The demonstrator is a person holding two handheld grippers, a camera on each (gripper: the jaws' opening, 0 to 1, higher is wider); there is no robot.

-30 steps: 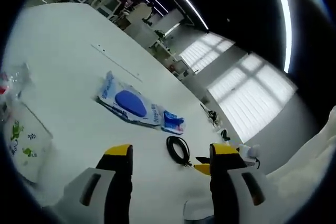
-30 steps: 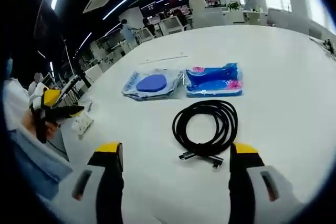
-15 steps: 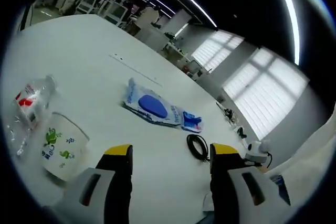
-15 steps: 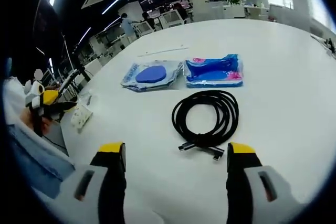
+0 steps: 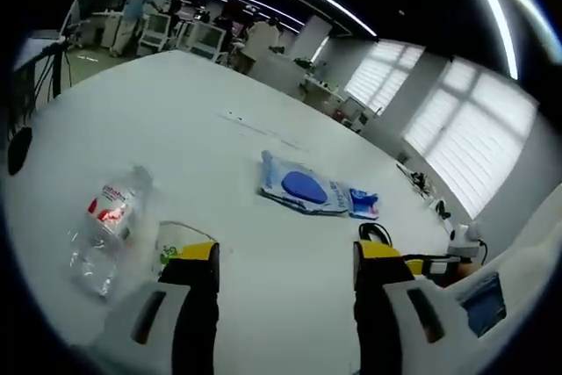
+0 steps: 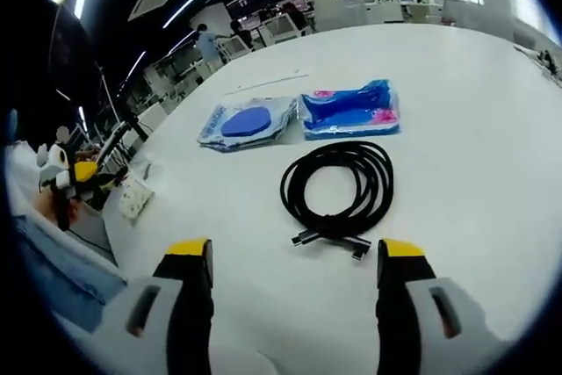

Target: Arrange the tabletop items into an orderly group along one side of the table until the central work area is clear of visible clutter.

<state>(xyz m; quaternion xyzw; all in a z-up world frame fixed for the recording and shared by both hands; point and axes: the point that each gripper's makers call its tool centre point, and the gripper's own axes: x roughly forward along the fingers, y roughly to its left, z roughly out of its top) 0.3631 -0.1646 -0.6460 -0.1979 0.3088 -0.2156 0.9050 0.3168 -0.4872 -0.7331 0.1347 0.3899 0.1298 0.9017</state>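
In the left gripper view, the left hand-held gripper point(image 5: 285, 256) rises from the bottom of the frame with its jaws spread wide and nothing between them. Just beyond its left jaw, in the lower left, a clear plastic bottle point(image 5: 105, 227) with a red label lies on its side on the white bench point(image 5: 202, 147), and beside it a clear cup point(image 5: 180, 241) with green print is half hidden by the jaw. A blue packet point(image 5: 303, 189) lies near the centre, with a second blue packet point(image 5: 362, 203) touching its right end. In the right gripper view, the right hand-held gripper point(image 6: 294, 256) is also spread and empty, low in the frame. The coiled black cable point(image 6: 338, 189) lies in the centre just above it, with its plugs toward the jaws. I judge the cable is the nearest thing to take: it is better to close on the bundled strands near the plugs, so the coil does not open, and to lift slowly.
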